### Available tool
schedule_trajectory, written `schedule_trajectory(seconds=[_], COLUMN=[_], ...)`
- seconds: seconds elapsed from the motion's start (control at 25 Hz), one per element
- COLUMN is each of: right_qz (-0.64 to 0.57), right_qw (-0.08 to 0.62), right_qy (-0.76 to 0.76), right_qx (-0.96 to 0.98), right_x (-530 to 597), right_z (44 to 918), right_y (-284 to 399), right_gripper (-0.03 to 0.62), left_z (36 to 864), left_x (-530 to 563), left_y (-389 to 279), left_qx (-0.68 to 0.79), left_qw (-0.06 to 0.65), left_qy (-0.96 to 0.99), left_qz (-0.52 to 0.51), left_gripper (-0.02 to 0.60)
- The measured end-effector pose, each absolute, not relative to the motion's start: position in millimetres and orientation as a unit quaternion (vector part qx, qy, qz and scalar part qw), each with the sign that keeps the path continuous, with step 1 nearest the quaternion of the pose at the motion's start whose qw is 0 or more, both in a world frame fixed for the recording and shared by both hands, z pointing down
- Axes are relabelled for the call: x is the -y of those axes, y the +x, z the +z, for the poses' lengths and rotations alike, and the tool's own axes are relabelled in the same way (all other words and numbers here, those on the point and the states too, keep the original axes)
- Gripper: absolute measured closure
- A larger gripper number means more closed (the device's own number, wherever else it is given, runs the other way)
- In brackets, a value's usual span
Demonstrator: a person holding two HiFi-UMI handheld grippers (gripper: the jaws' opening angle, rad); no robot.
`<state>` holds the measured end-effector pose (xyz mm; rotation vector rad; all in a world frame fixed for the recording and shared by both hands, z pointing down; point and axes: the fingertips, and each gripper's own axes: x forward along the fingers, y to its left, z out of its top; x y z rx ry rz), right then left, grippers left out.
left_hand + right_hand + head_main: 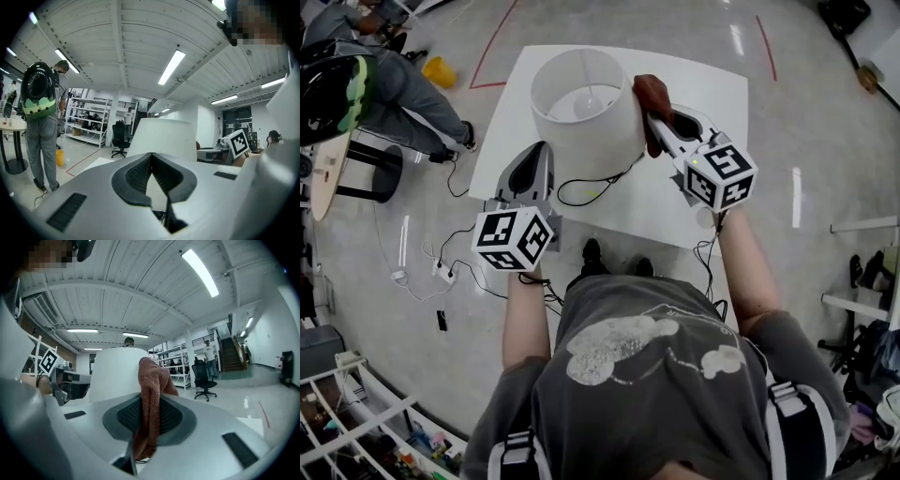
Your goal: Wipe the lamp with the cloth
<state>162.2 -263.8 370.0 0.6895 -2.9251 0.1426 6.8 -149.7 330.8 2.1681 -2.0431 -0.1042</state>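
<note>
- A white desk (pixel 712 94) sits on a glossy grey floor (pixel 806 122), with a red tape line (pixel 492 47) running past. It's an open workshop, with shelves (pixel 86 119) at the back.
- The lamp (pixel 581 112) stands on the desk between both claws.
- The right claw (pixel 661 127) is clenched on the cloth (pixel 653 98), right at the shade's side.
- The left claw (pixel 542 150) is closed tip to tip with nothing in it, just beside the shade.
- The lamp's base is hidden under the shade, and a cable (pixel 581 192) vanishes beneath it.
</note>
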Motion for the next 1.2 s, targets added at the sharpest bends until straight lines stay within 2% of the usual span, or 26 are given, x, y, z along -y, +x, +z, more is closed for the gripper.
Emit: schedule_trajectory(seconds=[0.52, 1.2], right_qz=[0.089, -0.017], right_qw=[0.123, 0.052], right_qy=[0.251, 0.19], right_qx=[0.956, 0.98], right_x=[284.4, 329.8], right_z=[429.2, 301.7], right_y=[182.2, 142.5], right_gripper=[0.537, 0.537], left_z=[335.4, 313.7], left_x=[147.8, 189.3], left_y=[-2.1, -57.8], left_qx=[0.687, 0.664], left_qw=[0.086, 0.06], left_qy=[0.72, 0.743], left_qz=[-0.042, -0.056], left_gripper=[0.574, 0.574])
